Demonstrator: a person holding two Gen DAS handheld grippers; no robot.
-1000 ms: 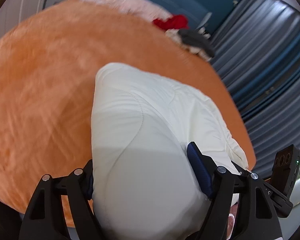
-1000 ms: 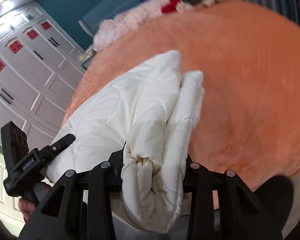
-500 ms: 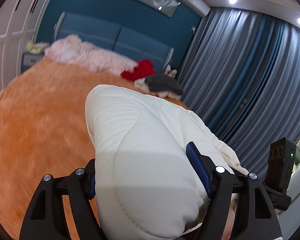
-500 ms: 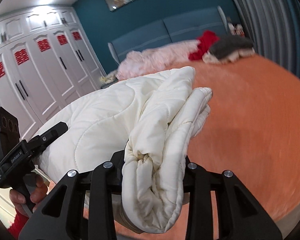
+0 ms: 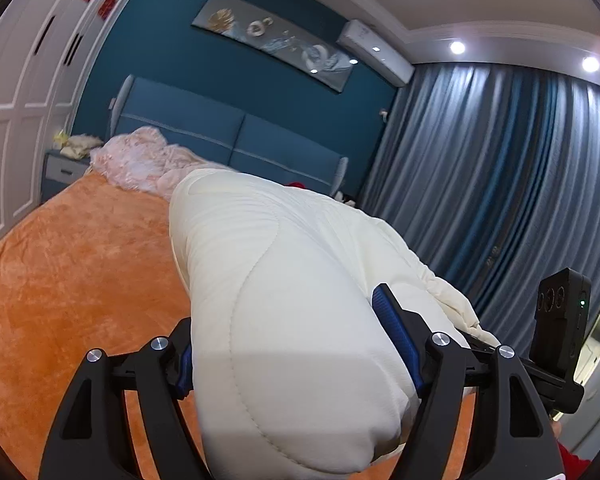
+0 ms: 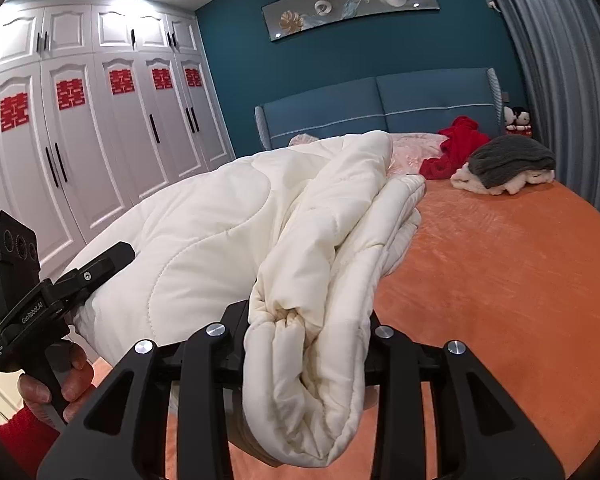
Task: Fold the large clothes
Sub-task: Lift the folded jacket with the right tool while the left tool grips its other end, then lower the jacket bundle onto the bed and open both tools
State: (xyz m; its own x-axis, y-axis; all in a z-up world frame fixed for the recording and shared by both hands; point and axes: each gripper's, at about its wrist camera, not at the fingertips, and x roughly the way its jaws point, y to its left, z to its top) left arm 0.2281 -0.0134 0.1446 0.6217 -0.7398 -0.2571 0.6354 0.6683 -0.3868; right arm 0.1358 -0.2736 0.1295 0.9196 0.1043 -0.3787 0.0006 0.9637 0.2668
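Cream quilted garment [image 5: 284, 280], folded thick, held bunched above orange bed.

"GenRobot.AI" on left claw's [image 6: 104, 264] mount, red double-happiness signs [image 6: 69, 95] on wardrobe doors [image 6: 100, 152]

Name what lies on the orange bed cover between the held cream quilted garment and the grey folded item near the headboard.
A red garment by the grey folded item, otherwise bare orange cover, in the right wrist view.

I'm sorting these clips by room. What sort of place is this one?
A home bedroom, quite clearly. A bed with an orange cover stands against a padded blue headboard, a wall of white wardrobe doors runs along one side, and long blue-grey curtains hang on the other.
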